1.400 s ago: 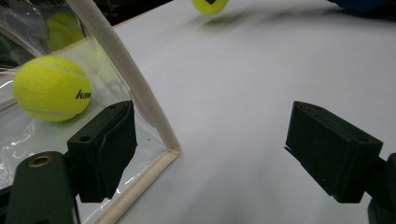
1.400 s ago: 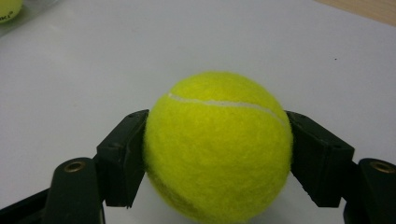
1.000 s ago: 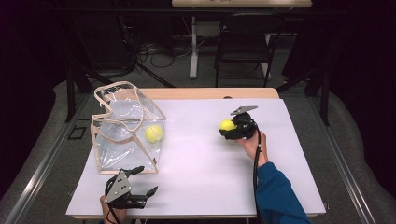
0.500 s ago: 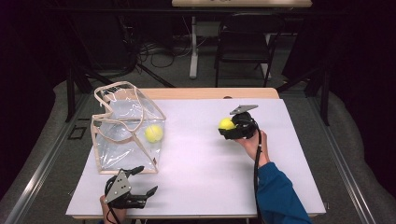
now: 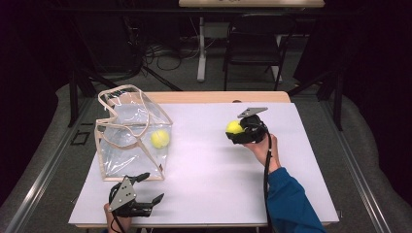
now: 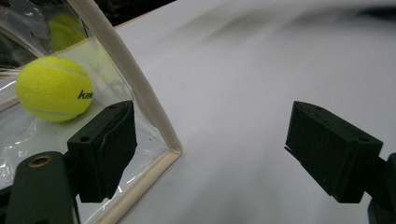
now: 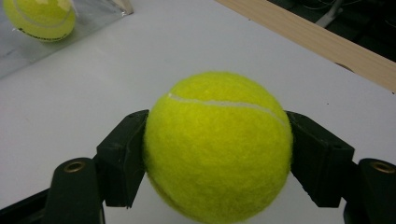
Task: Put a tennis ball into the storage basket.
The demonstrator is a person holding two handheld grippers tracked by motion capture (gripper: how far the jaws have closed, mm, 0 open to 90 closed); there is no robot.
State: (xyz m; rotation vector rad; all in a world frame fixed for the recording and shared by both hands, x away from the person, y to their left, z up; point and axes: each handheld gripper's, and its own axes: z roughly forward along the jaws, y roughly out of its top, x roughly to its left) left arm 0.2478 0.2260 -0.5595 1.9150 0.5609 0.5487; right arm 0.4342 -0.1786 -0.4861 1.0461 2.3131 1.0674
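- Yellow ball [image 5: 234, 127] pinched in the right gripper [image 5: 241, 132], right of desk centre; in the right gripper view the jaws press both sides of the ball [image 7: 217, 147].
- Change since a second ago: next to nothing. Ball and right gripper sit at the same spot, grip unchanged, bag and left gripper unmoved.
- Meaning, as I read it: pick is done, carry to the bag not yet begun; the ball is well apart from the bag.
- Clear bag [image 5: 128, 133] with cream trim stands at the left of the white desk [image 5: 209, 179], mouth up.
- Second ball [image 5: 160, 139] already lies inside the bag, at its right wall; seen through the plastic in the left gripper view [image 6: 54, 88].
- Left gripper [image 5: 141, 194] rests at the near left desk edge, just near of the bag, jaws wide, holding nothing; one jaw lies beside the bag's corner seam [image 6: 140, 102].
- Count: two balls, one bag, two grippers.
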